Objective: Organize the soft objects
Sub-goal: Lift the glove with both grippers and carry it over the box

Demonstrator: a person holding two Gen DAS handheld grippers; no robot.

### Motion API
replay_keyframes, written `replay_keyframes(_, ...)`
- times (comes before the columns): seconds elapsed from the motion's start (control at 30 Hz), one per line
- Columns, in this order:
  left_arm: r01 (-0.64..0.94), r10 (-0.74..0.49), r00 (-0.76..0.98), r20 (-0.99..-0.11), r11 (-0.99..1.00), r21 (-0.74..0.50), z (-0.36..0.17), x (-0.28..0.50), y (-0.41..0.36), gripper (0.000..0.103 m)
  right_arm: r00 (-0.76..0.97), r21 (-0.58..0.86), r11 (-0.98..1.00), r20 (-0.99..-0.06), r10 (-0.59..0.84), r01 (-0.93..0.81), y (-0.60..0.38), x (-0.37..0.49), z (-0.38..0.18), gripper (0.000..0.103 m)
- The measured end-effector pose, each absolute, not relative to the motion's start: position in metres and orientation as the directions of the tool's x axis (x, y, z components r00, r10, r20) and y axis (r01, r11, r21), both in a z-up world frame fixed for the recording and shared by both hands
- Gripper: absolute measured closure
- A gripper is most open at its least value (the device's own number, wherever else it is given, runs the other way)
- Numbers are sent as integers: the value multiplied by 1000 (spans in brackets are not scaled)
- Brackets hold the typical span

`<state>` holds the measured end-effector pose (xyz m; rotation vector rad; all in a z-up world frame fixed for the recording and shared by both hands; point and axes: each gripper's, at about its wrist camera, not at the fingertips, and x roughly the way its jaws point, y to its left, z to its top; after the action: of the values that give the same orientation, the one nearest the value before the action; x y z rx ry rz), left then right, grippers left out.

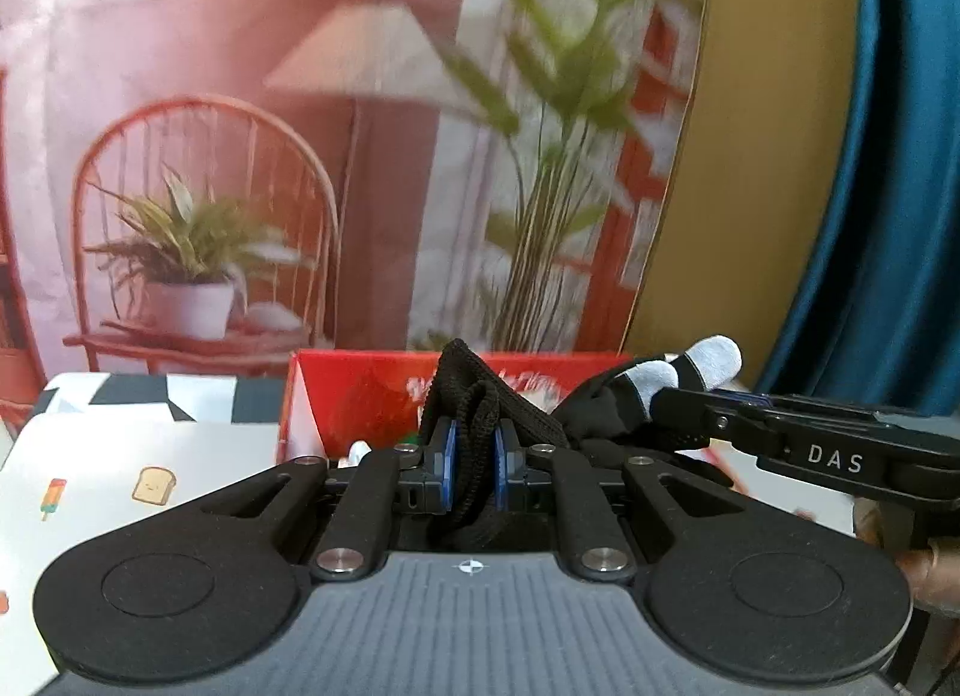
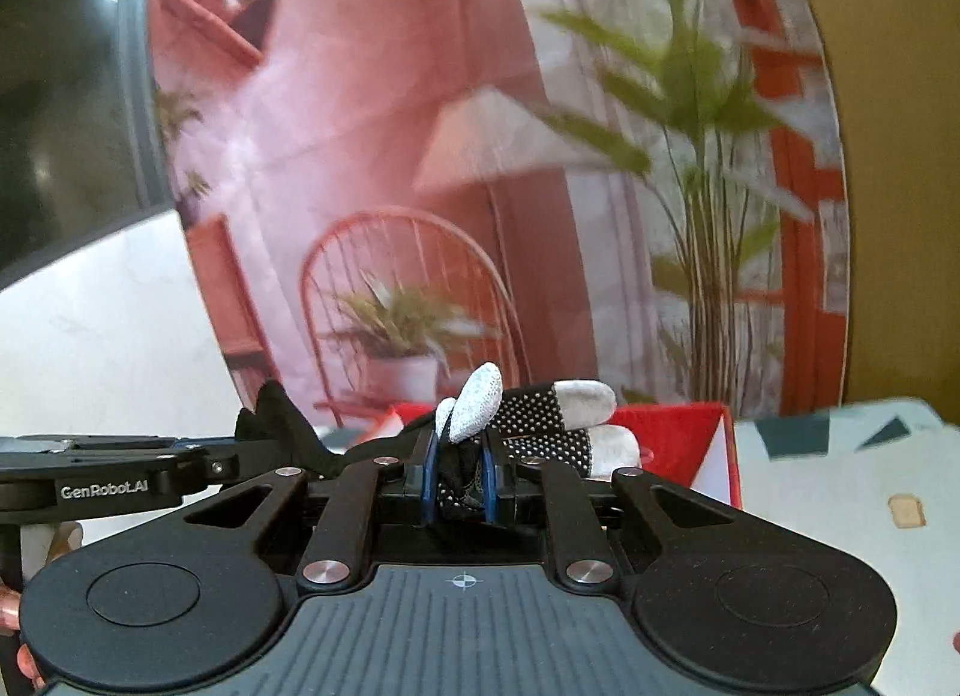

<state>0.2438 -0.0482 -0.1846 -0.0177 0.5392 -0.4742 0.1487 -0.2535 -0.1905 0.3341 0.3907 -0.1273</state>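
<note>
A black glove [image 1: 606,408] with grey fingertips is held between both grippers above a red box [image 1: 360,390]. My left gripper [image 1: 474,450] is shut on the glove's black knit cuff [image 1: 474,396]. My right gripper [image 2: 459,468] is shut on the glove's finger end; the dotted fingers with grey tips [image 2: 558,414] stick out past the blue pads [image 2: 487,474]. The right gripper also shows in the left wrist view [image 1: 690,405], coming in from the right. The left gripper shows at the left of the right wrist view [image 2: 252,450].
The red box [image 2: 678,438] stands open behind the glove. A white cloth with small food prints [image 1: 120,486] covers the table. A printed backdrop of a chair, lamp and plants [image 1: 300,156] stands behind. A blue curtain [image 1: 900,156] hangs at the right.
</note>
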Motion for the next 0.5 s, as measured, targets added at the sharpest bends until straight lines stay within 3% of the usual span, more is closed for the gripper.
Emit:
replay_keyframes(0.23, 422, -369, 583, -724, 899, -118, -234, 306, -81, 89, 805, 321, 894, -589, -71, 313, -283, 199, -249, 89)
replay_keyframes(0.37, 424, -321, 551, -770, 903, -73, -251, 317, -85, 89, 739, 296, 897, -672, -49, 329, -282, 213, -272, 89)
replay_keyframes(0.5, 456, -296, 537, -790, 890, -24, -259, 323, -88, 89, 717, 276, 906, -695, -43, 322, -278, 221, -283, 89)
